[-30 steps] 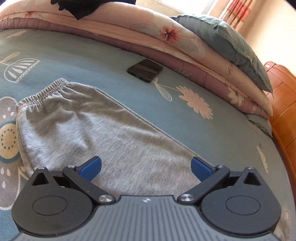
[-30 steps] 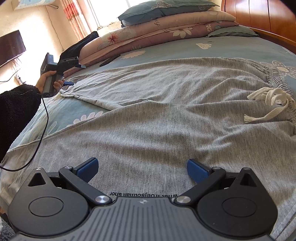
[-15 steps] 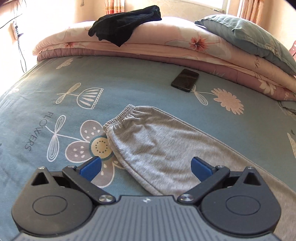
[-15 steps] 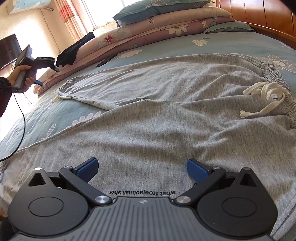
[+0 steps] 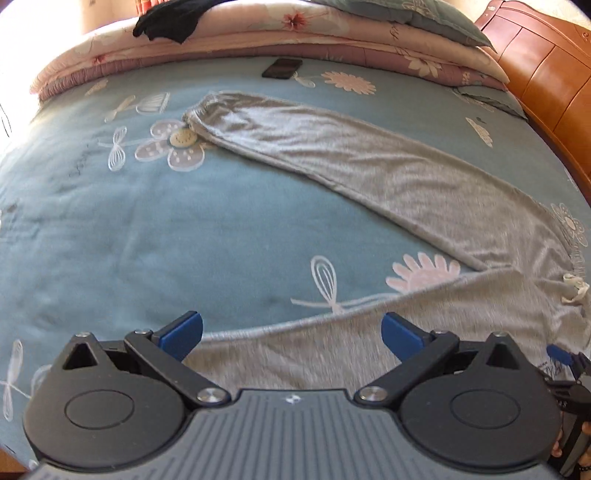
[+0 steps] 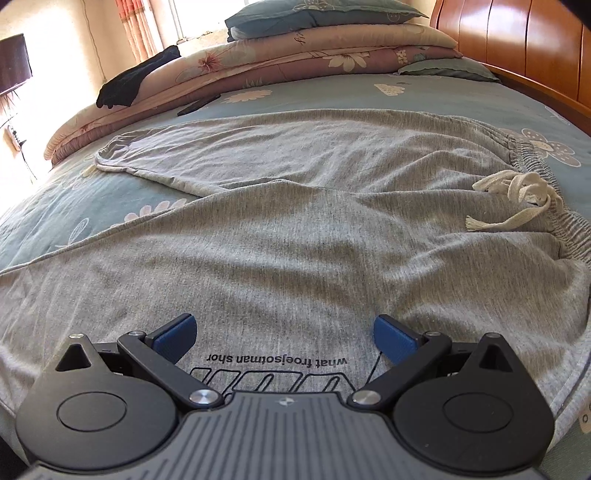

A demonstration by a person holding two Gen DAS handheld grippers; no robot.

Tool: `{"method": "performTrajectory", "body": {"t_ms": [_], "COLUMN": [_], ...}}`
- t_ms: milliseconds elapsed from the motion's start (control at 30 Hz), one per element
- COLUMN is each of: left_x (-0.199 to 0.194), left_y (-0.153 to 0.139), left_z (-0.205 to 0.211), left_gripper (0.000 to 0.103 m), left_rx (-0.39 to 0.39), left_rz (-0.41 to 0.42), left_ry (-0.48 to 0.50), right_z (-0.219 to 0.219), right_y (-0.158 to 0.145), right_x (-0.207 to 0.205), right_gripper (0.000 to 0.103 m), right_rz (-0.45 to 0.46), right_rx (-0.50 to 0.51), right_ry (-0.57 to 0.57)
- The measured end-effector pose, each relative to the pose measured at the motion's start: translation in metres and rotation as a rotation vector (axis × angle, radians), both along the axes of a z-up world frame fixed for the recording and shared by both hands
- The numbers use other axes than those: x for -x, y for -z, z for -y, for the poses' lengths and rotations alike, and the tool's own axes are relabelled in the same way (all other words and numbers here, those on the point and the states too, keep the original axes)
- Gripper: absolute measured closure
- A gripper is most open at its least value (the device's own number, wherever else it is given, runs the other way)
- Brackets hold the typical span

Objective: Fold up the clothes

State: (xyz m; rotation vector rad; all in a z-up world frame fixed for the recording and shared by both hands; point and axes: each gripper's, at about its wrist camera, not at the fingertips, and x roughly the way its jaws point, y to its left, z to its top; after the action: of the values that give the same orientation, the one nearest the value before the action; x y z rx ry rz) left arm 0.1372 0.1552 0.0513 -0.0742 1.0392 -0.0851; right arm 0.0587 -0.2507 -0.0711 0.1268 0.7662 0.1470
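Right wrist view pretty much tells the story: the grey sweatpants [image 6: 295,206] are spread flat on the bed [image 6: 461,99], legs splayed in a V, elastic waistband toward the headboard [image 6: 517,40] side with the white drawstring [image 6: 517,192] lying in a loose tangle on top. The right tongs [image 6: 284,338] hover just over the near leg by the printed lettering, blue pads wide apart, nothing pinched. The left tongs [image 5: 291,328] are just as wide open and empty, sitting over the edge of that same leg, with the far leg [image 5: 351,147] stretching off toward the cuff. What I'd worry about: this is thin, floppy jersey knit, already rippled, so a grab could easily catch only the top layer and the fold would drag crooked or bunch up. The bedsheet underneath is soft too, so a deep pinch might pick it up along with the pants. That drawstring could snag or end up trapped in the fold as a lump. The ribbed cuffs and gathered waistband are thicker, so they look like the safer places to grip. Further out there's a phone [image 5: 282,68] lying well clear near the stacked quilts [image 5: 258,40], and a dark garment [image 5: 170,18] draped on those.
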Motion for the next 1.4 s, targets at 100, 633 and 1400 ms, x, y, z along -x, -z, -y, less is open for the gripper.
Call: {"method": "performTrajectory", "body": {"t_ms": [100,633,1400], "left_x": [0.03,0.093,0.104], "left_y": [0.042,0.08,0.099], "left_z": [-0.001,-0.025,0.058], "left_gripper": [0.001,0.001,0.001], "left_rx": [0.066,0.126,0.113], "left_rz": [-0.076,-0.071,-0.056], "left_ry": [-0.012,-0.21,0.026], "right_z": [-0.008,-0.01,-0.015], "right_y": [0.002,0.003,0.005], "right_x": [0.002,0.003,0.003], "right_gripper": [0.0,0.0,0.0], "right_rz": [0.01,0.028,0.029], "right_rx": [0.06,0.067,0.121], "right_ry": [-0.005,0.017,-0.006]}}
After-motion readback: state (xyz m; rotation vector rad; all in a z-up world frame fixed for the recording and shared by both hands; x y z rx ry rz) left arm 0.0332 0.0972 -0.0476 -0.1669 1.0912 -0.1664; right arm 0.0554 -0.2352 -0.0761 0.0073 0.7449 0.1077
